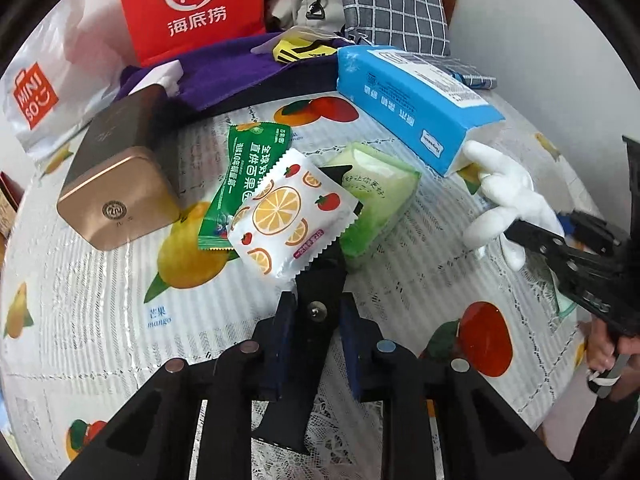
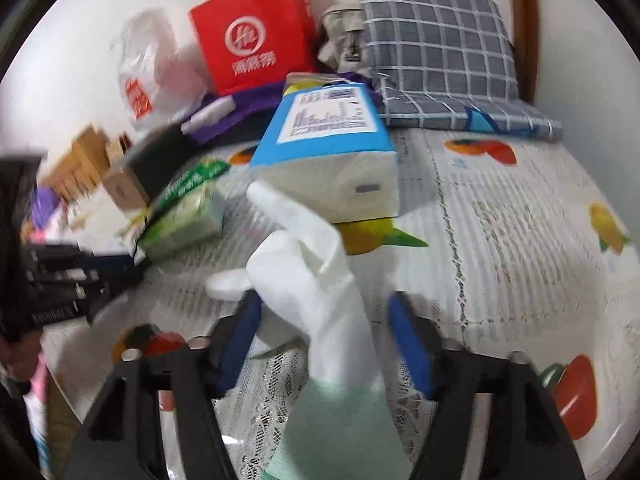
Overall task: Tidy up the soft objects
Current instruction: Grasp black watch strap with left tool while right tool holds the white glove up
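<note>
My left gripper (image 1: pixel 320 236) is shut on a white sachet printed with orange slices (image 1: pixel 290 214), held just above the table. Under and behind it lie a green snack packet (image 1: pixel 240 168) and a pale green tissue pack (image 1: pixel 376 200). A blue tissue pack (image 1: pixel 416 108) leans at the back right; it also shows in the right wrist view (image 2: pixel 328 128). My right gripper (image 2: pixel 320 312) is open around a white rubber glove (image 2: pixel 312 280) that lies between its blue pads (image 2: pixel 408 336). The glove (image 1: pixel 504 204) touches the blue pack's corner.
A gold tin (image 1: pixel 120 184) lies at the left on the fruit-print tablecloth (image 1: pixel 100 320). Behind are a purple cloth (image 1: pixel 236 68), a red paper bag (image 1: pixel 192 8), a white Miniso bag (image 1: pixel 36 96) and a grey checked cushion (image 1: pixel 392 4).
</note>
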